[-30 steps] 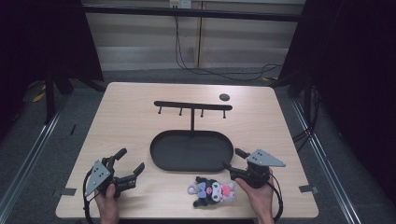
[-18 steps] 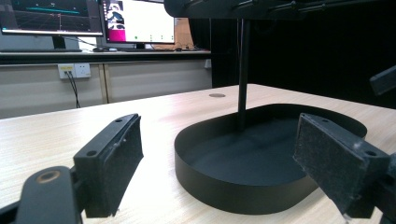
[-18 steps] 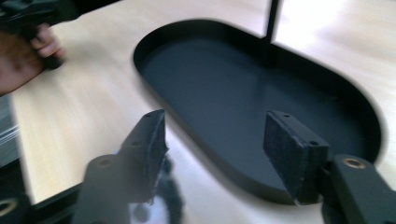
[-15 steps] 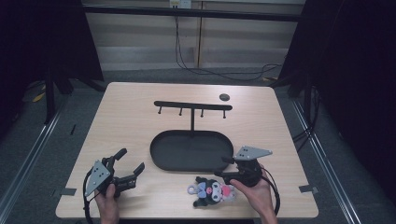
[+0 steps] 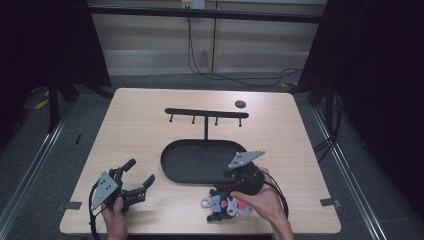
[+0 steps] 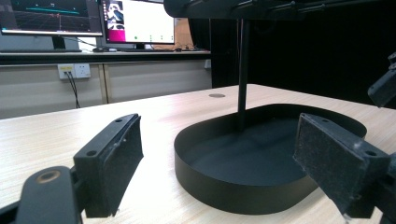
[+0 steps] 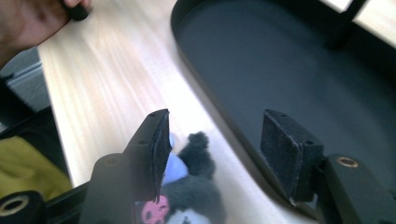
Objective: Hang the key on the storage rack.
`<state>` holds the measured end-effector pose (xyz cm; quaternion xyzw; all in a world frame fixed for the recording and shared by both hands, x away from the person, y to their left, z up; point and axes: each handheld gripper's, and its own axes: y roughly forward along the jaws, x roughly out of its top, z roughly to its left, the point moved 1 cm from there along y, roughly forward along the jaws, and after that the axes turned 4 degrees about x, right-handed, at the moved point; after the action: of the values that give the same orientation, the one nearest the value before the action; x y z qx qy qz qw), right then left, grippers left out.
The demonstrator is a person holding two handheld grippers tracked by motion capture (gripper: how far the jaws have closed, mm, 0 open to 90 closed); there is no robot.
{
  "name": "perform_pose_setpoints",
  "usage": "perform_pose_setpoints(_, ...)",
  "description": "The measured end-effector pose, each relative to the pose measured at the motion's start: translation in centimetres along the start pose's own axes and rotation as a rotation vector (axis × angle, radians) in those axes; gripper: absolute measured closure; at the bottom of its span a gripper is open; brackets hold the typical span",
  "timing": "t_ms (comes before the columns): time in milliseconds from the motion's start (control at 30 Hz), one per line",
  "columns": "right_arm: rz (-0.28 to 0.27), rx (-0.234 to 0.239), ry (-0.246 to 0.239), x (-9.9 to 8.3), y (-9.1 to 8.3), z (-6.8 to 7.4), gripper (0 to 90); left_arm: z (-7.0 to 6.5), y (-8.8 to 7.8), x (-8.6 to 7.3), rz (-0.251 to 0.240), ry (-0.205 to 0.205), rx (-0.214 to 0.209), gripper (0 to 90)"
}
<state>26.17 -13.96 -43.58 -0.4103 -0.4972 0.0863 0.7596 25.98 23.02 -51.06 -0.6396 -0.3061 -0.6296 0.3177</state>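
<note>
The right tool (image 7: 212, 151) has just been closing its jaws, still parted, nothing pressed between them. A black plush toy (image 7: 187, 196) lies below, beside the dark tray (image 7: 261, 60) on the table (image 7: 112, 93).

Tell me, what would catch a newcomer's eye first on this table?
Probably the black oval tray at the table's middle, with a T-shaped hook rack rising from it. Next, the small plush keychain toys at the near edge, where the right gripper hangs just above them, jaws apart and just closing.
</note>
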Motion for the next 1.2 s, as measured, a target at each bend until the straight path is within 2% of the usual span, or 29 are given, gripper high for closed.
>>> perform_pose_setpoints(133, 0.028, 0.033, 0.008, 0.6, 0.2, -0.1, 44.2, 0.0, 0.0, 0.0, 0.0, 0.0, 0.0, 15.2)
perform_pose_setpoints(333, 0.132, 0.098, -0.001, 1.6, 1.0, 0.3, 46.5, 0.0, 0.0, 0.0, 0.0, -0.001, -0.001, 15.2)
perform_pose_setpoints(433, 0.196, 0.087, -0.046, 2.0, 1.7, 0.6, 42.6, 0.0, 0.0, 0.0, -0.002, -0.001, -0.003, 15.2)
perform_pose_setpoints(500, 0.213, 0.109, -0.054, 2.2, 2.0, 0.6, 44.1, 0.0, 0.0, 0.0, -0.002, 0.0, -0.003, 15.2)
perform_pose_setpoints(567, 0.245, 0.096, -0.068, 2.5, 2.4, 0.7, 42.6, 0.0, 0.0, 0.0, -0.002, -0.001, -0.004, 15.2)
perform_pose_setpoints(667, 0.291, 0.109, -0.084, 3.0, 3.0, 1.1, 46.6, 0.0, 0.0, 0.0, -0.002, 0.001, -0.006, 15.2)
perform_pose_setpoints(767, 0.329, 0.095, -0.094, 3.2, 3.8, 1.3, 51.4, 0.0, 0.0, 0.0, -0.002, 0.0, -0.004, 15.2)
perform_pose_setpoints(833, 0.348, 0.117, -0.092, 3.2, 4.3, 1.5, 51.7, 0.0, 0.0, 0.0, -0.002, 0.001, -0.006, 15.2)
perform_pose_setpoints(900, 0.374, 0.116, -0.107, 3.4, 4.5, 1.7, 55.2, 0.0, 0.0, 0.0, -0.002, 0.001, -0.006, 15.2)
perform_pose_setpoints(1000, 0.412, 0.138, -0.102, 3.6, 4.8, 1.8, 59.3, 0.0, 0.0, 0.0, -0.002, 0.001, -0.006, 15.2)
perform_pose_setpoints(1067, 0.469, 0.174, -0.124, 3.8, 5.0, 1.9, 65.2, 0.0, 0.0, 0.0, -0.002, 0.001, -0.004, 15.2)
perform_pose_setpoints(1200, 0.507, 0.184, -0.142, 4.0, 5.3, 2.2, 68.2, 0.0, 0.0, 0.0, -0.002, 0.0, -0.004, 15.2)
